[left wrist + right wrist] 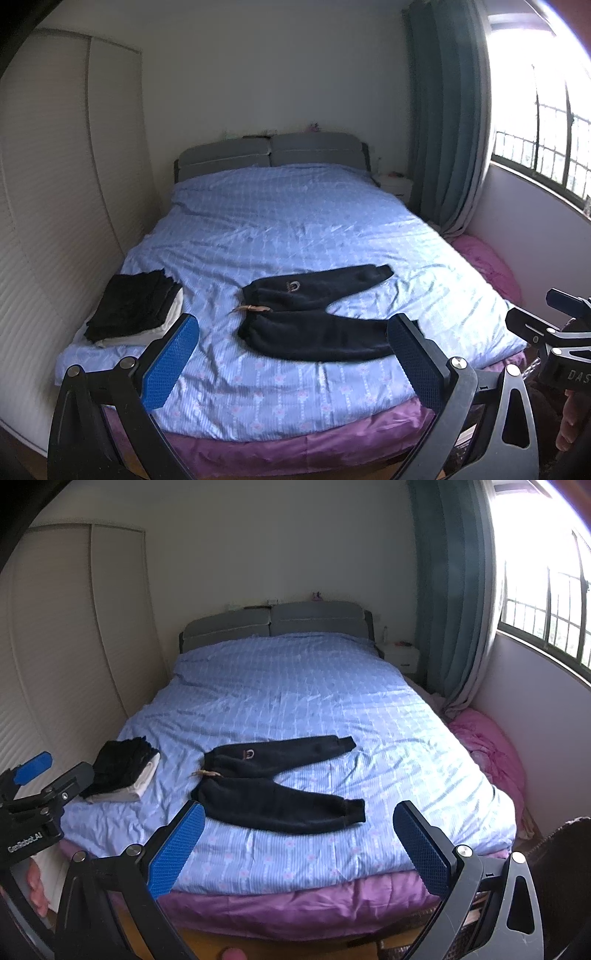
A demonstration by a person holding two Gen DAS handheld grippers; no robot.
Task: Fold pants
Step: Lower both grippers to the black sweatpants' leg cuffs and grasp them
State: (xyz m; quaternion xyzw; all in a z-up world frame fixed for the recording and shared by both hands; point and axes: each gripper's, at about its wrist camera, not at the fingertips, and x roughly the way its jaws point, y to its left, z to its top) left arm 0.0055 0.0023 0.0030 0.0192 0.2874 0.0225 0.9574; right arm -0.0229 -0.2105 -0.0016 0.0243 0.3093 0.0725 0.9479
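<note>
Dark navy pants [314, 314] [273, 786] lie spread flat on the blue bed cover [295, 229] [295, 694], waistband to the left with a tan drawstring [251, 308] [207, 773], legs splayed to the right. My left gripper [291, 354] hangs open above the bed's near edge, short of the pants, nothing between its blue pads. My right gripper [299, 838] is also open and empty, held before the foot of the bed. Each gripper's body shows at the edge of the other's view.
A stack of folded dark and white clothes [136, 310] [122, 771] sits at the bed's near left corner. White wardrobe [55, 203] along the left. Pink bedding [491, 746] lies between the bed and the window wall. Grey headboard [277, 622] and a nightstand [400, 657] at the far end.
</note>
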